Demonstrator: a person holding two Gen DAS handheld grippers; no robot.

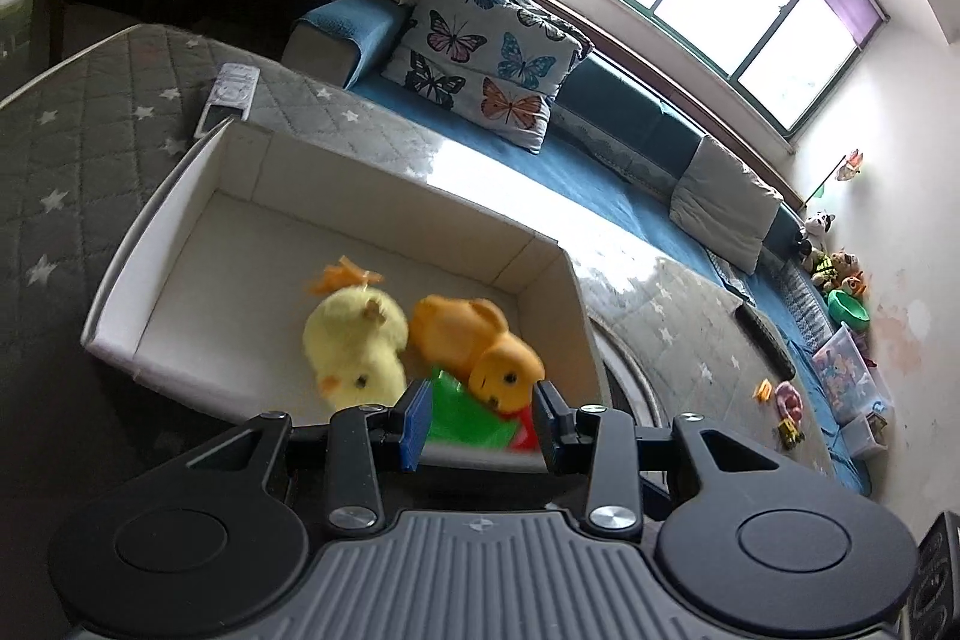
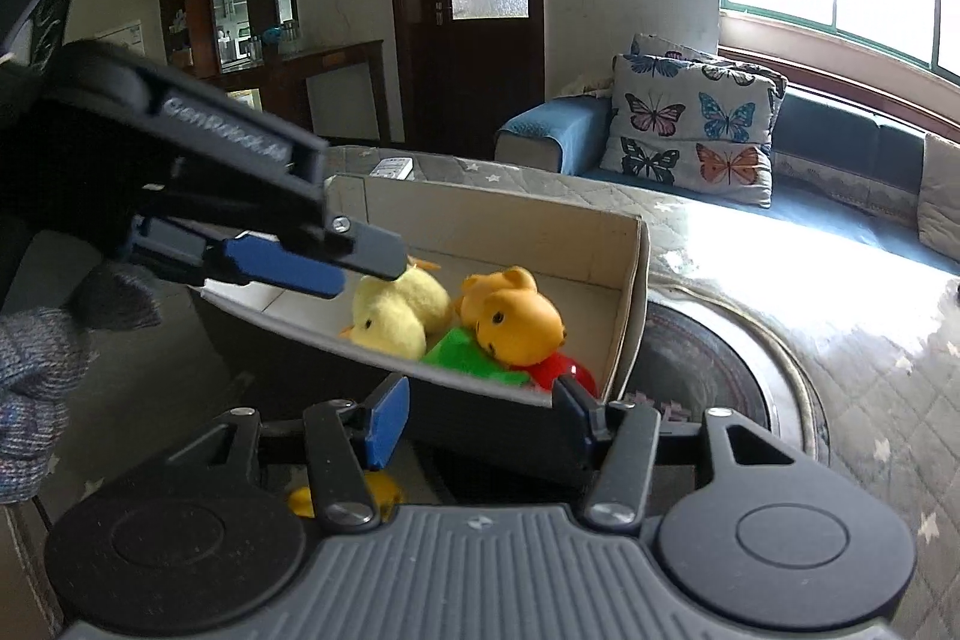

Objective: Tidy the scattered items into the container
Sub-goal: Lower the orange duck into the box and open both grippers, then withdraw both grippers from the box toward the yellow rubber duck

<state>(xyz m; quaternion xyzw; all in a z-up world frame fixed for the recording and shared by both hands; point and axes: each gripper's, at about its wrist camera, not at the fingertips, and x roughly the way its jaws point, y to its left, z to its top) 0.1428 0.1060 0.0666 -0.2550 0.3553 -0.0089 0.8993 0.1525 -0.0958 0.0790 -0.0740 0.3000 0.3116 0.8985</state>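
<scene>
A white cardboard box (image 1: 180, 244) sits on a grey star-patterned quilt (image 1: 78, 148), just ahead of both grippers. Inside it lie a yellow plush chick (image 1: 354, 340), an orange plush bear (image 1: 474, 340) touching it, and a green toy (image 1: 462, 412) with a red piece beneath the bear. The left gripper (image 1: 483, 418) hangs over the box's near wall, its jaws apart and empty, the green toy showing between them. The right gripper (image 2: 480, 421) stands at the box's near corner, jaws wide and gripping nothing. A partly blurred word beginning "Gen" runs along the left gripper's side. A small yellow toy (image 2: 345, 499) lies below the right gripper.
</scene>
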